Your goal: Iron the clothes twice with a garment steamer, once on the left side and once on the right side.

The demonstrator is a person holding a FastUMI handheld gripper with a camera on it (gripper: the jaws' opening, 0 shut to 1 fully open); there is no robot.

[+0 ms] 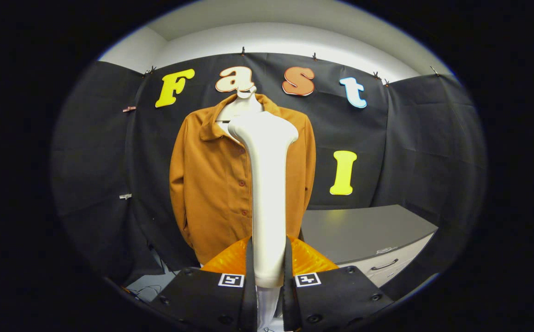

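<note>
Gripper view, looking forward along the two black fingers (248, 276) of the tongs (268, 276); both fingers press against the sides of a white garment steamer (267, 184), clamping its handle between them; each finger carries a small square black-and-white marker on its upper face; orange translucent parts of the tongs show just behind the fingers on either side of the handle. The steamer stands upright, its handle rising from between the fingers to a wider rounded head at the top. Beyond the steamer, an orange-brown button-front shirt (211, 180) with a collar hangs on a white hanger (245, 96) against the black cloth wall (410, 138) of the booth; the steamer head overlaps the shirt's chest near the collar; whether it touches the cloth cannot be told. Beside the shirt stands a grey desk (364, 230), its top bare, with a white drawer (391, 265) and dark handle below its front edge.
</note>
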